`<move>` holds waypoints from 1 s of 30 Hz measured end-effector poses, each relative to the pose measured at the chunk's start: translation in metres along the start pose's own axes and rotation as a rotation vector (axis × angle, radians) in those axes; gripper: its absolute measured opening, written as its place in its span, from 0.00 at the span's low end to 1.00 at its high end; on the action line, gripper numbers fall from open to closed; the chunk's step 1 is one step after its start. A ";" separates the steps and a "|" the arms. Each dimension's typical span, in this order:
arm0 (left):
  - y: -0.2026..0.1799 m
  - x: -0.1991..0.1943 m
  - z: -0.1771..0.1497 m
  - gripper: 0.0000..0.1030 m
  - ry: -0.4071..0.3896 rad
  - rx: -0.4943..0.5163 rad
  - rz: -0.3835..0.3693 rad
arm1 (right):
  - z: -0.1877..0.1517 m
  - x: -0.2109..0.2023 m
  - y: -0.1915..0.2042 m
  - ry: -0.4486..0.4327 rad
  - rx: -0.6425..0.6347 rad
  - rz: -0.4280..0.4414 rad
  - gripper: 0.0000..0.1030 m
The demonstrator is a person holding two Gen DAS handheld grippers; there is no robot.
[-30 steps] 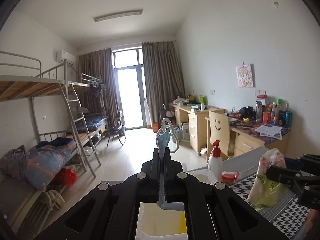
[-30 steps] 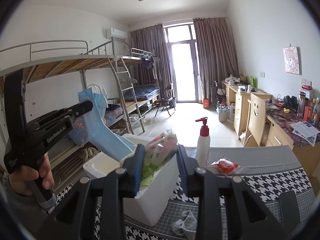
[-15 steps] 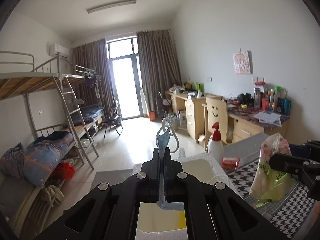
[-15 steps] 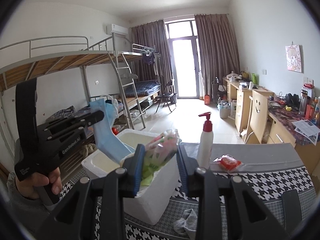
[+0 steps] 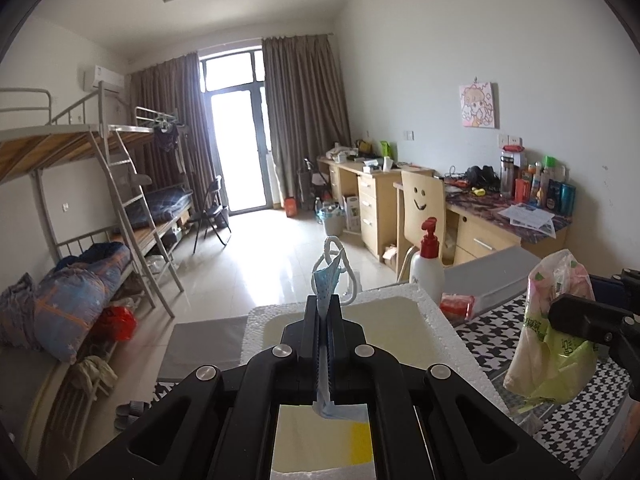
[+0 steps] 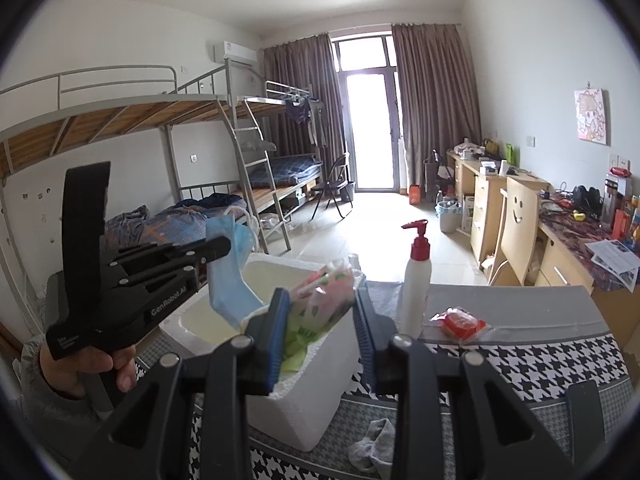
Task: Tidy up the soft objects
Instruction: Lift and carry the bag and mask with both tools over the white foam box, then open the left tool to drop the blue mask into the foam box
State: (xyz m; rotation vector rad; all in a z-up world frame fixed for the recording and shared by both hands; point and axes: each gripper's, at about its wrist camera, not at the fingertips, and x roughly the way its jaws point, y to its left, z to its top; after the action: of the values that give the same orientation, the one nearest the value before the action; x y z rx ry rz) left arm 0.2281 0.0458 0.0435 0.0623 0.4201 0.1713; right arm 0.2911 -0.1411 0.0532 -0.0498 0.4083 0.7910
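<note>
My left gripper (image 5: 325,312), pinching the blue mask (image 6: 230,280), has dropped lower over the foam box (image 6: 304,396). My right gripper (image 6: 320,320) clamps the tissue pack (image 6: 316,308) at the box's near rim; both seem ready to release.

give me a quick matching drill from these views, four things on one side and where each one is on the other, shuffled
Things:
1. blue face mask
2. tissue pack
3. grey sock
4. pump bottle

Places:
A. lying on the checked cloth in front of the foam box
B. pinched in the left tool
C. standing upright, right of the box
D. held in the right tool

Pairs: 1-B, 2-D, 3-A, 4-C
</note>
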 end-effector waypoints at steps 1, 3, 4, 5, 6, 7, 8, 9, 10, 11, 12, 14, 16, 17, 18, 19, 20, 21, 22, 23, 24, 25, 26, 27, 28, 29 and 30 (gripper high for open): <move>0.000 0.001 0.000 0.02 0.006 -0.002 -0.004 | -0.001 0.001 0.000 0.002 -0.001 -0.001 0.35; 0.000 0.004 0.000 0.02 0.019 -0.003 0.002 | -0.001 0.002 0.000 0.006 0.001 -0.002 0.35; 0.000 0.005 0.000 0.02 0.024 -0.003 0.001 | -0.001 0.002 0.000 0.007 0.001 -0.002 0.35; 0.000 0.007 -0.001 0.02 0.035 -0.005 -0.006 | -0.002 0.002 0.000 0.007 0.001 -0.003 0.35; 0.000 0.010 -0.001 0.02 0.052 -0.006 -0.013 | -0.001 0.002 0.000 0.007 0.000 -0.004 0.35; 0.000 0.012 -0.001 0.03 0.063 -0.006 -0.018 | -0.001 0.002 0.001 0.007 0.001 -0.003 0.35; 0.000 0.014 -0.002 0.03 0.074 -0.003 -0.023 | -0.001 0.002 0.001 0.008 0.001 -0.004 0.35; 0.000 0.016 -0.003 0.03 0.084 0.003 -0.030 | -0.001 0.001 0.001 0.008 0.001 -0.005 0.35; 0.000 0.017 -0.004 0.03 0.093 0.001 -0.038 | -0.002 0.002 0.000 0.008 0.001 -0.005 0.35; 0.001 0.019 -0.005 0.04 0.104 0.000 -0.045 | -0.002 0.002 0.000 0.010 0.001 -0.006 0.35; 0.001 0.021 -0.006 0.06 0.117 -0.002 -0.051 | -0.002 0.002 0.000 0.011 0.001 -0.007 0.35; 0.002 0.025 -0.009 0.25 0.137 -0.008 -0.054 | -0.002 0.003 0.000 0.014 0.000 -0.010 0.35; 0.006 0.025 -0.012 0.67 0.139 -0.028 -0.054 | -0.002 0.004 0.000 0.016 -0.002 -0.012 0.35; 0.008 0.023 -0.013 0.73 0.134 -0.036 -0.047 | -0.002 0.004 0.000 0.017 -0.002 -0.013 0.35; 0.009 0.023 -0.013 0.77 0.132 -0.039 -0.044 | -0.001 0.004 0.001 0.017 -0.002 -0.013 0.35; 0.010 0.022 -0.013 0.77 0.132 -0.042 -0.046 | -0.002 0.004 0.001 0.017 -0.002 -0.015 0.35; 0.011 0.021 -0.012 0.78 0.133 -0.050 -0.053 | -0.001 0.004 0.001 0.018 -0.002 -0.017 0.35; 0.012 0.021 -0.012 0.81 0.133 -0.054 -0.054 | -0.001 0.005 0.001 0.019 -0.003 -0.017 0.35; 0.012 0.020 -0.012 0.86 0.131 -0.055 -0.053 | -0.001 0.005 0.001 0.020 -0.003 -0.018 0.35; 0.013 0.018 -0.012 0.88 0.123 -0.058 -0.049 | -0.001 0.006 0.002 0.020 -0.003 -0.018 0.35; 0.015 0.014 -0.013 0.91 0.109 -0.059 -0.045 | -0.001 0.006 0.001 0.020 -0.003 -0.015 0.35; 0.014 0.014 -0.011 0.92 0.104 -0.059 -0.047 | -0.001 0.006 0.002 0.021 -0.003 -0.014 0.35; 0.015 0.012 -0.011 0.92 0.099 -0.061 -0.051 | -0.001 0.006 0.003 0.022 -0.005 -0.014 0.35; 0.017 0.010 -0.011 0.93 0.093 -0.064 -0.051 | -0.001 0.007 0.003 0.023 -0.006 -0.015 0.35; 0.020 0.008 -0.012 0.94 0.087 -0.070 -0.051 | 0.000 0.007 0.003 0.024 -0.008 -0.015 0.35; 0.019 0.007 -0.011 0.95 0.083 -0.073 -0.049 | 0.000 0.008 0.003 0.025 -0.008 -0.015 0.35; 0.020 0.006 -0.011 0.95 0.077 -0.081 -0.042 | 0.001 0.008 0.004 0.025 -0.009 -0.013 0.35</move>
State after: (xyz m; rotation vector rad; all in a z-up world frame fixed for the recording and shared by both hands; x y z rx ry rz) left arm 0.2261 0.0671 0.0326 -0.0324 0.4907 0.1493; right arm 0.2936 -0.1331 0.0512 -0.0711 0.4275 0.7799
